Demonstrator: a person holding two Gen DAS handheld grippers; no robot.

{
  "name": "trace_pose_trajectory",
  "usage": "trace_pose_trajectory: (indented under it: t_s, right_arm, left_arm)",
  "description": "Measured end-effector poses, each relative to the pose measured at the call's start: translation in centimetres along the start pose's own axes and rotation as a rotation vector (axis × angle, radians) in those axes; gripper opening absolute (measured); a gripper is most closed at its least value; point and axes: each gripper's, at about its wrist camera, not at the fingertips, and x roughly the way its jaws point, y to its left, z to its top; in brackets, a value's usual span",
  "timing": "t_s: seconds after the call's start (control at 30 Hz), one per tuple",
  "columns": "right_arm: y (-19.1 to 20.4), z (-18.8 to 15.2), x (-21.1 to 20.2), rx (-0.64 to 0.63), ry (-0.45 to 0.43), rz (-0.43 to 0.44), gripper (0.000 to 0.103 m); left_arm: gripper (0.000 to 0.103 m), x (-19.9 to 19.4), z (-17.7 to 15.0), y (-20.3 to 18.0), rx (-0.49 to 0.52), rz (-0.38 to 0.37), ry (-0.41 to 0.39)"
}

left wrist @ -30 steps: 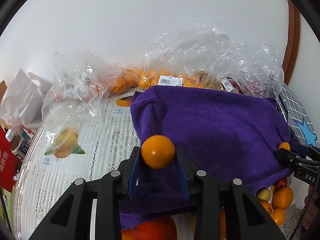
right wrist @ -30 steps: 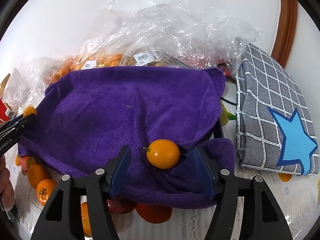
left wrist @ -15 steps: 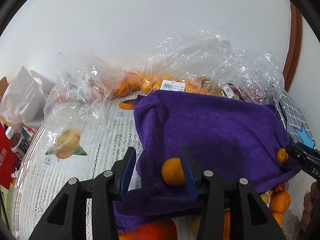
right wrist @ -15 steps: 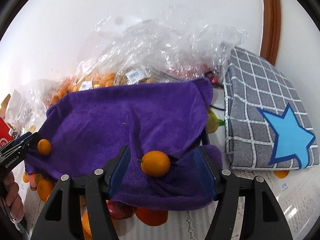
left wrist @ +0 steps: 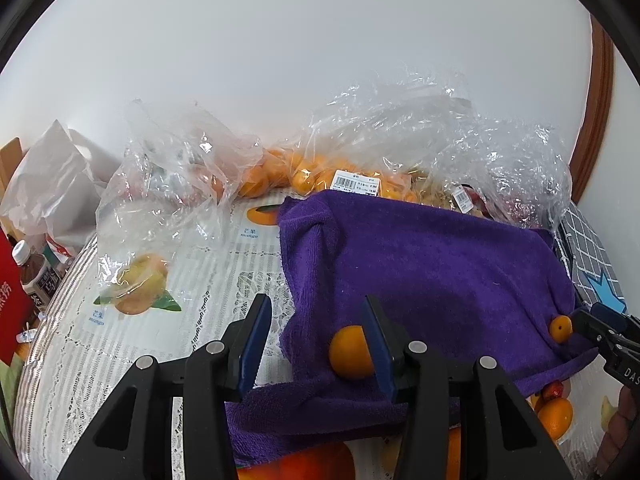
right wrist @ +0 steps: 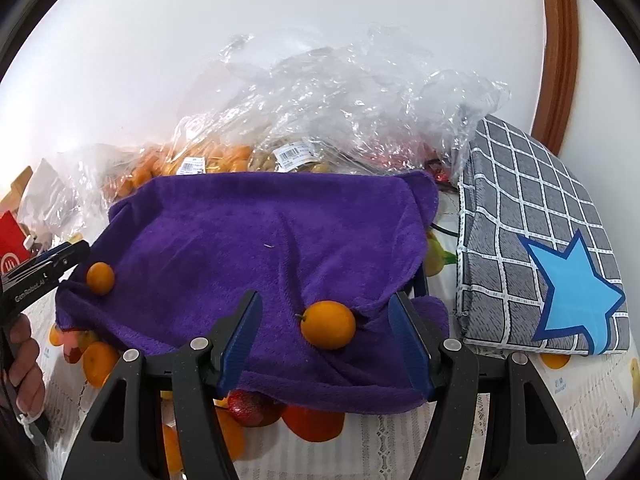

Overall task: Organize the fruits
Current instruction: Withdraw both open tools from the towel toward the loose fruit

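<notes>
Both your grippers have jaws spread wide, nothing clamped. Left gripper: small round orange sits on the purple towel w/ its right side hidden behind the right finger, so touching vs just beside can't be told; left finger is well clear of it. Right gripper: a second orange, smooth skin w/ a little dark stem nub on its left, lies on the towel between the blue pads, roughly centred, apart from both. In the right wrist view your left gripper's tip shows at far left, just beside the first orange.

Towel is draped over something raised, folds bunched at the near edge. Under that near edge: loose oranges and red fruits on a white lace-pattern tablecloth printed w/ mango pics. Right of the towel, a grey checked cloth w/ a blue star.

Further back: crinkled clear plastic bags, some holding more small oranges w/ barcode labels. Far left, a white bag, a bottle, a red box. Behind it all, a plain white wall and a brown wooden frame at right.
</notes>
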Motion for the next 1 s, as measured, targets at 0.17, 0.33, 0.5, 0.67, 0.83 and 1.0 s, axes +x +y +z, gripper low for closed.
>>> trace_pose_trajectory:
  t_s: [0.17,0.33,0.5,0.67,0.83,1.0]
  right_arm:
    - [0.4,0.0,-0.9,-0.012,-0.025,0.014,0.062]
    - [0.8,-0.1,-1.8,-0.028,-0.053,0.023,0.057]
    - [0.9,-0.4,-2.6,-0.024,-0.064,0.058,0.055]
    - [1.1,-1.2,-3.1,-0.024,-0.062,0.095,0.055]
    - [1.6,-1.9,-3.2,-0.042,-0.041,0.118,0.054]
    - [1.7,-2.7,-3.8,-0.04,-0.04,0.137,0.053]
  left_arm:
    - [0.044,-0.2,-0.1,-0.2,0.005,-0.005,-0.008]
    - [0.044,-0.4,-0.4,-0.4,0.015,-0.007,-0.018]
    - [0.044,-1.1,-0.5,0.0,0.001,-0.012,-0.038]
    - [0.045,-2.1,-0.9,0.9,-0.03,-0.019,-0.046]
    - [0.047,-3.3,-1.7,1.8,-0.045,-0.012,-0.059]
    - [0.048,-4.2,-2.6,2.8,-0.061,0.003,-0.049]
